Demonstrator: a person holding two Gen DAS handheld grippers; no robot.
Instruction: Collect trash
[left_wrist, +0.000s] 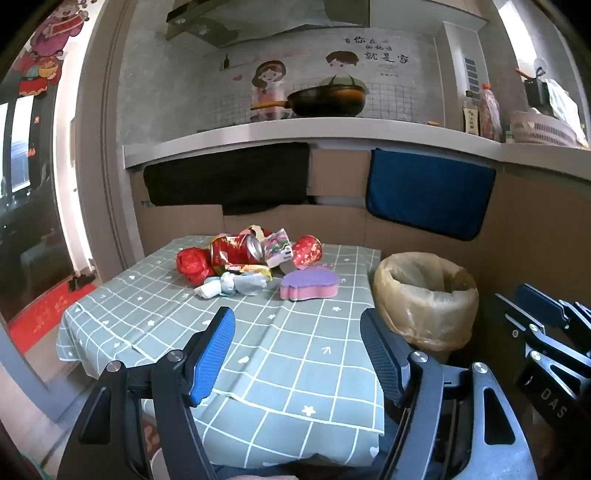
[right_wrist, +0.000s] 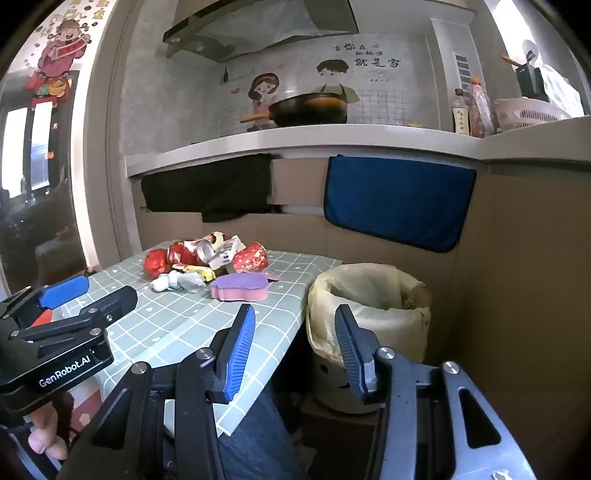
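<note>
Both grippers carry nothing: the left gripper (left_wrist: 297, 354) gapes wide, the right gripper (right_wrist: 293, 349) half open. Crumpled red cans and wrappers (left_wrist: 245, 258) heap at the green checked tablecloth's (left_wrist: 295, 362) far end, left of the plastic-lined bin (left_wrist: 424, 295). Grabbing into that tangle could scatter pieces or snag cloth.

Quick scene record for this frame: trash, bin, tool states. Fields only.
surface: table with green checked cloth
trash pile: far end of table; crushed red can, red paper cup, white wrapper, purple-pink sponge
bin: lined with a bag, beside the table's right edge; contents cannot tell
left tool: open, empty
right tool: open, empty
progress: no item picked yet
</note>
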